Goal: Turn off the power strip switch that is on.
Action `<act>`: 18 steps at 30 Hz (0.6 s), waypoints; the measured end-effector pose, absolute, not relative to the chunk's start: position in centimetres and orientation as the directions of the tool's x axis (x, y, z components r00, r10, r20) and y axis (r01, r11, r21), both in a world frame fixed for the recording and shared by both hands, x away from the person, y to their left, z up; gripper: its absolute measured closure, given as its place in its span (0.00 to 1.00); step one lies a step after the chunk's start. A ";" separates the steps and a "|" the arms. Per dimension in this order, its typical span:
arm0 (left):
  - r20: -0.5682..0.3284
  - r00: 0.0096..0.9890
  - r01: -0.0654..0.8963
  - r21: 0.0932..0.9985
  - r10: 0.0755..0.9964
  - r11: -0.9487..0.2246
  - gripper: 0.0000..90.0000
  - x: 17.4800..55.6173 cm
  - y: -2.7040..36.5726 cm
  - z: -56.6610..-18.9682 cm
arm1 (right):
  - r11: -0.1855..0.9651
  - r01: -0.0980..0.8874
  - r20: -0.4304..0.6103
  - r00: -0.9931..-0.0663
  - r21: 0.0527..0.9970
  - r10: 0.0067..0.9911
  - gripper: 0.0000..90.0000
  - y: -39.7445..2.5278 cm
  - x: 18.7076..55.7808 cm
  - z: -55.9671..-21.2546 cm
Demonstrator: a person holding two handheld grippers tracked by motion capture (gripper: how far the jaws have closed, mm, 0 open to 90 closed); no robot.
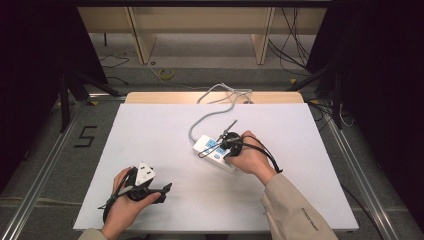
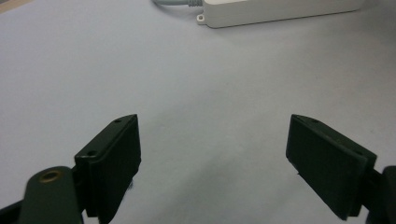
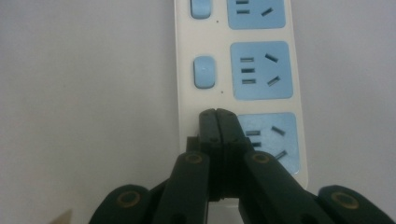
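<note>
Power strip (image 1: pixel 216 150) lies mid-table under our right gripper (image 1: pixel 231 142), while the left gripper (image 1: pixel 162 192) waits aside. Its jaws stand wide apart, empty. Our right jaws are pressed together upon a rocker switch position, probably to push it.

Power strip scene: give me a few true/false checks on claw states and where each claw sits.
1. The right claw has its jaws pressed together over the power strip. True.
2. The left claw is shut on the strip's cable. False: its jaws stand wide apart over bare table, holding nothing.
3. The power strip has blue sockets, each with a blue switch beside it. True.
4. The right claw's tip is at the socket farthest from the camera. False: it sits beside the nearest socket, where that socket's switch would be.
5. The strip's grey cable runs off the table's far edge. True.
</note>
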State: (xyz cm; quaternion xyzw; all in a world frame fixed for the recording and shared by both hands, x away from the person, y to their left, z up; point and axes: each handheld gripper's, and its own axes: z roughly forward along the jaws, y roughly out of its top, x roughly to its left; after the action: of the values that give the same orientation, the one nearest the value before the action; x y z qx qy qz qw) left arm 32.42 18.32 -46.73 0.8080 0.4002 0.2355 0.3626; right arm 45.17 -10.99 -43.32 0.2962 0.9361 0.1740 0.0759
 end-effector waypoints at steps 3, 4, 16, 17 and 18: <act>0.090 0.569 0.476 0.775 0.818 -0.416 0.20 32.4 18.3 -46.7 | 0.766 0.527 -0.041 -0.814 0.368 0.579 1.00 -11.0 45.2 -43.3; 0.089 0.568 0.477 0.775 0.818 -0.416 0.20 32.4 18.3 -46.7 | 0.768 0.526 -0.042 -0.815 0.366 0.578 1.00 -10.9 45.2 -43.3; 0.089 0.570 0.477 0.773 0.817 -0.418 0.20 32.4 18.2 -46.7 | 0.777 0.514 -0.066 -0.818 0.363 0.572 1.00 -10.8 45.0 -43.3; 0.090 0.570 0.477 0.773 0.817 -0.418 0.20 32.4 18.2 -46.7 | 0.777 0.515 -0.067 -0.817 0.363 0.572 1.00 -10.8 45.0 -43.4; 0.090 0.570 0.476 0.774 0.817 -0.417 0.20 32.4 18.2 -46.7 | 0.775 0.517 -0.066 -0.816 0.364 0.575 1.00 -10.8 45.0 -43.4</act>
State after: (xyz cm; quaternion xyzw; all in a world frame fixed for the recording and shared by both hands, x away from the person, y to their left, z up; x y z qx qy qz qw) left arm 32.37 18.21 -46.73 0.8084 0.4000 0.2349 0.3624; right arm 44.99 -10.79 -43.35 0.2909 0.9381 0.1669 0.0867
